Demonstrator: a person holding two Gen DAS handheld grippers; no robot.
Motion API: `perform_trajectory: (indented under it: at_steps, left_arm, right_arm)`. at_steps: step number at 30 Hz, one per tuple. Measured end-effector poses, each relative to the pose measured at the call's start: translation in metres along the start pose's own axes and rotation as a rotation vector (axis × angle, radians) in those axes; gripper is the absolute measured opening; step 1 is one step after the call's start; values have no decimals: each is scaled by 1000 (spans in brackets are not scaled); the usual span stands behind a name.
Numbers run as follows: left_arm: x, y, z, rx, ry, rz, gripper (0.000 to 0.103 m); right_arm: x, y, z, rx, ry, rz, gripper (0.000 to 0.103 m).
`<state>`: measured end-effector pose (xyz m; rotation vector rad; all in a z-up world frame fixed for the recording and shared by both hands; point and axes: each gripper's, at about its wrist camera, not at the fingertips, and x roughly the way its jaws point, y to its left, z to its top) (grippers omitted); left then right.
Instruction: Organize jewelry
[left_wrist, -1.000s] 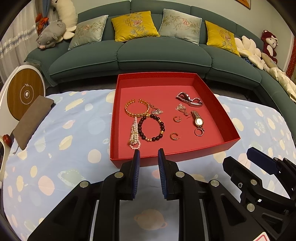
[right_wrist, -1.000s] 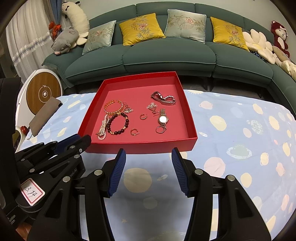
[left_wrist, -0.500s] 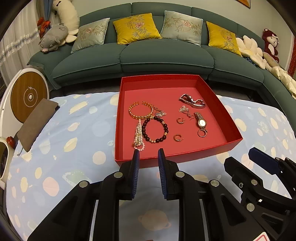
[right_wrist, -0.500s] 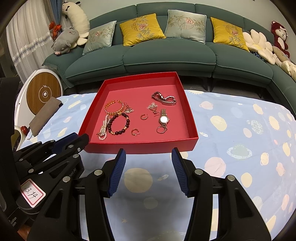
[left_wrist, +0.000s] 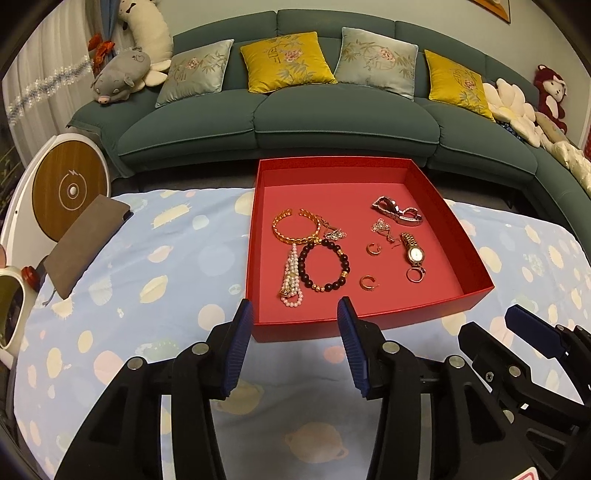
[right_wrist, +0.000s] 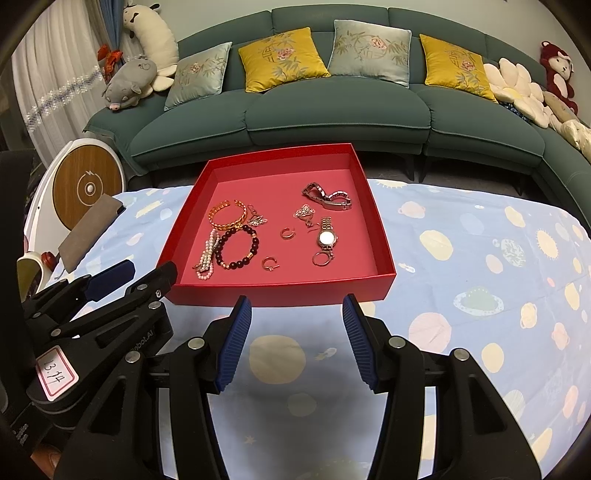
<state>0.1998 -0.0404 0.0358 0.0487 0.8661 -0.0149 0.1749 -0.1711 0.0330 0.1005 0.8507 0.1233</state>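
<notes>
A red tray (left_wrist: 369, 325) (right_wrist: 280, 293) sits on the spotted blue tablecloth. It holds a gold bangle (left_wrist: 295, 229), a pearl strand (left_wrist: 291, 280), a dark bead bracelet (left_wrist: 325, 265), two small hoop earrings (left_wrist: 367, 282), a gold watch (left_wrist: 413, 253) and a silver link bracelet (left_wrist: 397, 211). My left gripper (left_wrist: 295, 314) is open and empty just short of the tray's near wall. My right gripper (right_wrist: 297, 306) is open and empty in front of the tray; it also shows in the left wrist view (left_wrist: 532, 332).
A brown pouch (left_wrist: 86, 245) lies at the table's left edge next to a round white and wood device (left_wrist: 70, 188). A green sofa (left_wrist: 332, 122) with cushions and plush toys stands behind the table.
My left gripper has opened from nearly shut to wide. The left view has drifted slightly, with the tray shifting right in it. The right gripper stays open and still.
</notes>
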Motion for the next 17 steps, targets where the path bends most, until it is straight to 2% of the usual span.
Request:
perform_trajectory:
  at_steps: [17]
  left_arm:
    - [-2,-2,0,4,-5,16,45]
  right_arm:
    - [0,-2,0,4,-1,-5,50]
